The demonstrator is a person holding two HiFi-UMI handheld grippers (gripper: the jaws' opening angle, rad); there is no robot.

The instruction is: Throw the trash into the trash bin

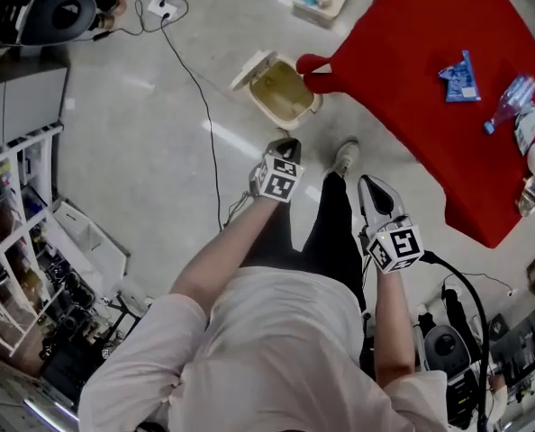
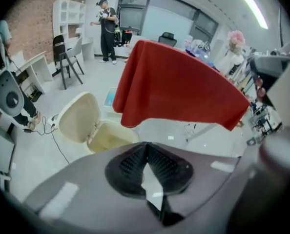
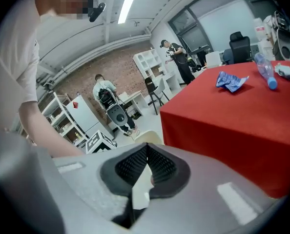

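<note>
Bin [image 1: 284,93] open by red cloth [image 1: 430,79] corner; open floor [image 1: 141,151] alongside; L tongs [image 2: 146,150], R tongs [image 3: 146,152] clenched, empty.

- From the person's head: looks steeply down onto the floor [image 1: 141,151], with both arms, the left gripper [image 1: 285,144] and the right gripper [image 1: 369,184] close below the lens, the trash bin [image 1: 281,90] farther ahead and the red table [image 1: 430,52] at upper right.
- From just behind the left gripper's closed jaws: faces forward and downward, bin near at lower left, table edge above it.
- From just behind the right gripper's closed jaws: faces nearer to level, along the tabletop from beside it, taking in the blue wrapper [image 3: 231,81] and the bottle [image 3: 265,70].
- Shared: table in all three; bin in head and left gripper views; wrapper and bottle in head and right gripper views.
</note>
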